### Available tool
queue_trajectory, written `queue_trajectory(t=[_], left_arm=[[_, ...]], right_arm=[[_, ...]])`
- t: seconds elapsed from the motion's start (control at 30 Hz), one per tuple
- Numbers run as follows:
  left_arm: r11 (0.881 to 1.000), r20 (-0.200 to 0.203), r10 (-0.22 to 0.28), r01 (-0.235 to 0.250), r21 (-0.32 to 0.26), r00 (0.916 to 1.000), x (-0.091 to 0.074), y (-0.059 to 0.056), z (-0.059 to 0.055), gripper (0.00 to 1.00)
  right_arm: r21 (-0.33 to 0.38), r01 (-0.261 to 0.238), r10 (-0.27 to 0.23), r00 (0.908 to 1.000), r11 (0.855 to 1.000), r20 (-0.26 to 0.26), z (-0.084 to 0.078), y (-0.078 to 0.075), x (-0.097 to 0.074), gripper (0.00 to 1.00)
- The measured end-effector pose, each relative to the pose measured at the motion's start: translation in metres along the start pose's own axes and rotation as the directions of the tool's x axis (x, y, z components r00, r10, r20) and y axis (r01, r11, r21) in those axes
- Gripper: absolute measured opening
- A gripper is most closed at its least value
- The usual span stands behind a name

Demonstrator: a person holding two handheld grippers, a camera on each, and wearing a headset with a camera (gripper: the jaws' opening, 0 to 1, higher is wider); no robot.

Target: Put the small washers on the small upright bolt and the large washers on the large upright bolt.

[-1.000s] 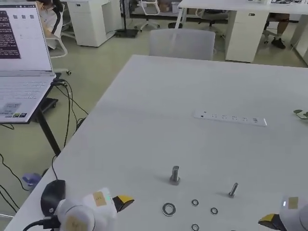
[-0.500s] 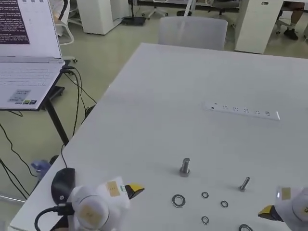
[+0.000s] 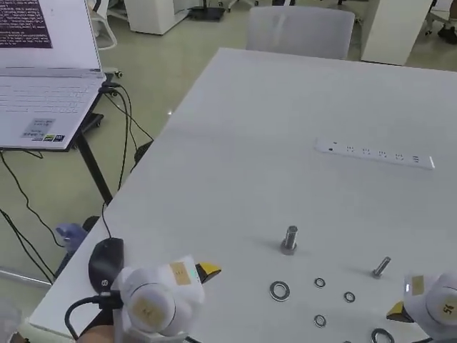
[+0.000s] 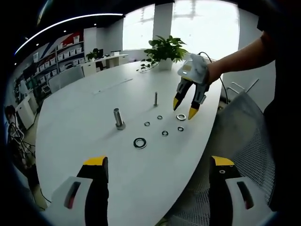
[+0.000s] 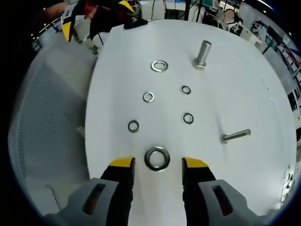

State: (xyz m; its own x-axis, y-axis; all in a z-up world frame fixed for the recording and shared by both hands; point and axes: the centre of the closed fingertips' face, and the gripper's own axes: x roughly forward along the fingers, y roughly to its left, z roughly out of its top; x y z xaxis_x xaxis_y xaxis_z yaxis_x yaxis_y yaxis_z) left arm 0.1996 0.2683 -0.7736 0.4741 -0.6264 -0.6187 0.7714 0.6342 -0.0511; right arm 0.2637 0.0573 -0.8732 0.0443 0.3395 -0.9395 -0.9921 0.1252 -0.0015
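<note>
Surface: white surface (image 3: 235, 143); all task parts are gathered toward its near edge.
Large bolt: large bolt (image 3: 289, 239) is stood upright on its head. The shank is bare, with no washer on it.
Small bolt: small bolt (image 3: 381, 266) is set to the right of the large one, well apart. It is seen upright in the left gripper view, and its shank is bare as well.
Large washers: two are counted. The first large washer (image 5: 146, 159) is laid flat between the jaws of the right tool. The second large washer (image 3: 279, 291) is laid flat near the large bolt, not touching it.
Small washers: four small washers (image 5: 148, 97) are counted in the right gripper view. They are scattered flat between the two large washers, none touching another.
Right tool: right tool (image 5: 159, 164) is held with jaws parted, one on each side of the first large washer. Nothing is gripped. Whether the tips touch the surface cannot be told.
Left tool: left tool (image 4: 158, 162) is held spread wide and empty at the surface's edge, well away from the parts.
Done: nothing, as far as can be seen. Both bolts are bare and all six washers are on the surface.
Left to do: two large washers are to be put on the large bolt, and four small ones on the small bolt.
Step in hand: judged to be the first pick, with the first large washer lined up for the right tool to be closed on it.
Also noted: power strip (image 3: 375, 154) farther back on the surface; computer mouse (image 3: 106, 261) beside the left tool; laptop (image 3: 43, 64) on a stand off to the left.
</note>
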Motion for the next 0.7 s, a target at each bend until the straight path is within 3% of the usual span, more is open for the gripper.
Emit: queue_trajectory(t=[0.23, 0.7], left_arm=[[1.0, 0.01, 0.001, -0.001, 0.014, 1.0, -0.0001, 0.0061, 0.0019, 0.88], [1.0, 0.018, -0.01, 0.009, 0.017, 0.9998, 0.0014, 0.0098, 0.0016, 0.86]], right_arm=[[-0.024, -0.007, 0.006, 0.9992, 1.0, -0.039, -0.0052, -0.0003, 0.0068, 0.39], [-0.032, -0.012, 0.01, 0.9984, 0.999, -0.055, -0.0037, -0.0018, 0.0066, 0.38]])
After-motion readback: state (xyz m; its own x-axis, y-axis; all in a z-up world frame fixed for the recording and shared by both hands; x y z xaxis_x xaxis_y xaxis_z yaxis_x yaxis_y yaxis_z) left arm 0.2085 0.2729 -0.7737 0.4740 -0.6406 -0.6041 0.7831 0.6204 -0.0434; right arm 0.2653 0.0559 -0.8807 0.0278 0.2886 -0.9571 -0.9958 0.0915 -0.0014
